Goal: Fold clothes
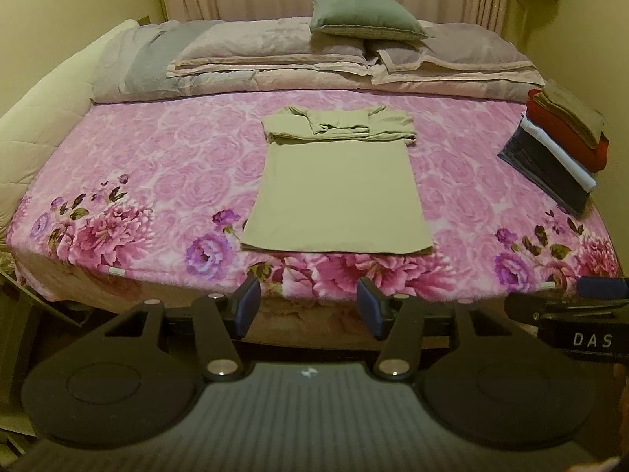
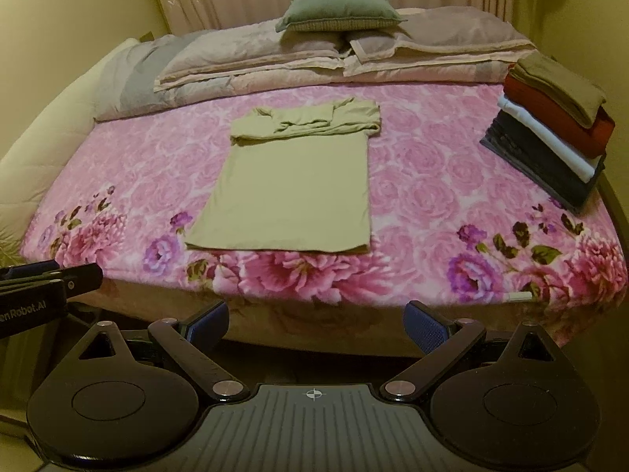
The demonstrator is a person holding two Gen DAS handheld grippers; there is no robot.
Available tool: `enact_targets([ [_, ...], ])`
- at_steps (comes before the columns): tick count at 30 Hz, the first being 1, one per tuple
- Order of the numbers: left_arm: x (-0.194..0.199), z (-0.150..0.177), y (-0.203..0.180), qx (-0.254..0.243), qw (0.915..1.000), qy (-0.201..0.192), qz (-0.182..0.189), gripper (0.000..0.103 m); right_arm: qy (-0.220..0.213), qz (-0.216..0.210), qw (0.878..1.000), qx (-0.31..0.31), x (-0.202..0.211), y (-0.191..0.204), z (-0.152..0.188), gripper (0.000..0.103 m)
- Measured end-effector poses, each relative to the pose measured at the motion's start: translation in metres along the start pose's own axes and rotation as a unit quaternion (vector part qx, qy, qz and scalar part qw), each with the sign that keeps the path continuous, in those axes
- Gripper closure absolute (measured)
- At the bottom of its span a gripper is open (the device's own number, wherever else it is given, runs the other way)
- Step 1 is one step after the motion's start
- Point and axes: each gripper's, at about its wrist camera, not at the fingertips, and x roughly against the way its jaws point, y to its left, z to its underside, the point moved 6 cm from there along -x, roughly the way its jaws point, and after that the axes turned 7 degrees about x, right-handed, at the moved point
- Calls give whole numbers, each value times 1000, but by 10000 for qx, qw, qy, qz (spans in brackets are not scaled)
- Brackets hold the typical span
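An olive-green shirt point(image 1: 334, 192) lies flat on the pink floral bedspread point(image 1: 157, 181), its sleeves folded in across the top. It also shows in the right wrist view point(image 2: 291, 192). My left gripper point(image 1: 309, 306) is open and empty, held off the bed's front edge below the shirt's hem. My right gripper point(image 2: 316, 324) is open and empty, also in front of the bed edge, to the right of the shirt. Each gripper shows at the edge of the other's view.
A stack of folded clothes point(image 1: 558, 149) sits at the bed's right edge; it also shows in the right wrist view point(image 2: 550, 133). Folded quilts point(image 1: 314, 67) and a green pillow point(image 1: 365, 15) lie at the back by the curtain.
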Motion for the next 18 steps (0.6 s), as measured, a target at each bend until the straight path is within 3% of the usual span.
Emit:
enact_targets([
  [18,4,6,1,22,10000,30,-7,51,-73,24,9999,92,8,1,0,5],
])
